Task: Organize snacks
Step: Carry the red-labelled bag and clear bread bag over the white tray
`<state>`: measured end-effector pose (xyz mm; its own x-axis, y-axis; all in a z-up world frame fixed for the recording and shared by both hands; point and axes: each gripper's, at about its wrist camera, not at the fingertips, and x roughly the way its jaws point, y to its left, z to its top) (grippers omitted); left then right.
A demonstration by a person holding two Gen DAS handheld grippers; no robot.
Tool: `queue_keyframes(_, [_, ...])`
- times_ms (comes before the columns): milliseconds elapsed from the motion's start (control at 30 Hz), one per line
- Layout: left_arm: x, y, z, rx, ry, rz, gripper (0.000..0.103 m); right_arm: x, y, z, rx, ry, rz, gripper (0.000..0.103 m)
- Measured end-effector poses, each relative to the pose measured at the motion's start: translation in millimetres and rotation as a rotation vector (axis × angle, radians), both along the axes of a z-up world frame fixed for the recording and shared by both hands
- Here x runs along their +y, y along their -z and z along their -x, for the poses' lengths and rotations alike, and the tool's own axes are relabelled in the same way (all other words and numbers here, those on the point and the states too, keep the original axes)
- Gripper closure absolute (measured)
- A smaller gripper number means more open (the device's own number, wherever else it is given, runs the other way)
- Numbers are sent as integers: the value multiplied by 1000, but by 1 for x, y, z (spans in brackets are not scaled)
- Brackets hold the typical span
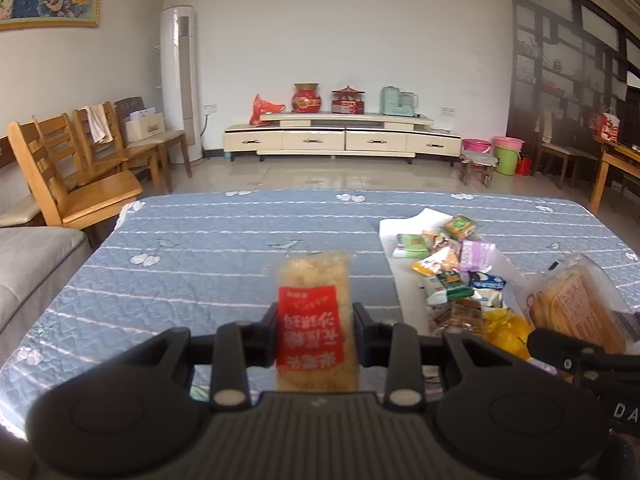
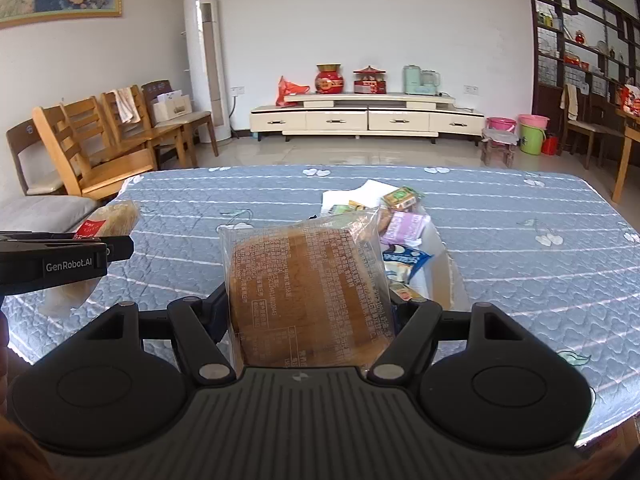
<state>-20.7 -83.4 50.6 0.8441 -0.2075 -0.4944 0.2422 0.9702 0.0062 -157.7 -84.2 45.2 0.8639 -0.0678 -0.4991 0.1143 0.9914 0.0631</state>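
My left gripper (image 1: 314, 322) is shut on a clear snack pack with a red label (image 1: 312, 320), held upright above the blue quilted table cover (image 1: 200, 264). In the right wrist view that pack (image 2: 108, 220) shows at the left, with the left gripper (image 2: 116, 246) seen side-on. My right gripper (image 2: 310, 304) is shut on a wide clear pack of brown cake (image 2: 308, 288), lifted over the table; in the left wrist view the cake pack (image 1: 576, 304) sits at the right. A pile of small snack packets (image 1: 452, 268) lies on a white bag (image 1: 404, 224), partly hidden behind the cake pack (image 2: 404, 224).
Wooden chairs (image 1: 76, 176) and a grey sofa (image 1: 28, 268) stand left of the table. A cream TV cabinet (image 1: 340, 136), a white standing air conditioner (image 1: 180, 80), coloured buckets (image 1: 506, 154) and dark shelves (image 2: 580, 40) line the far side of the room.
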Motion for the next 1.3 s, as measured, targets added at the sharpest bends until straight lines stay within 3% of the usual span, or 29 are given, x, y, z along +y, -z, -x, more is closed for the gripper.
queue_keyframes(400, [-40,-3,-2,-17,88,-18,69,1,0,1,-10,58,-5,15])
queue_keyframes(1300, [-100,-8,-20,-28,184,-15,69,13,5,-7,-43,170,-8,15])
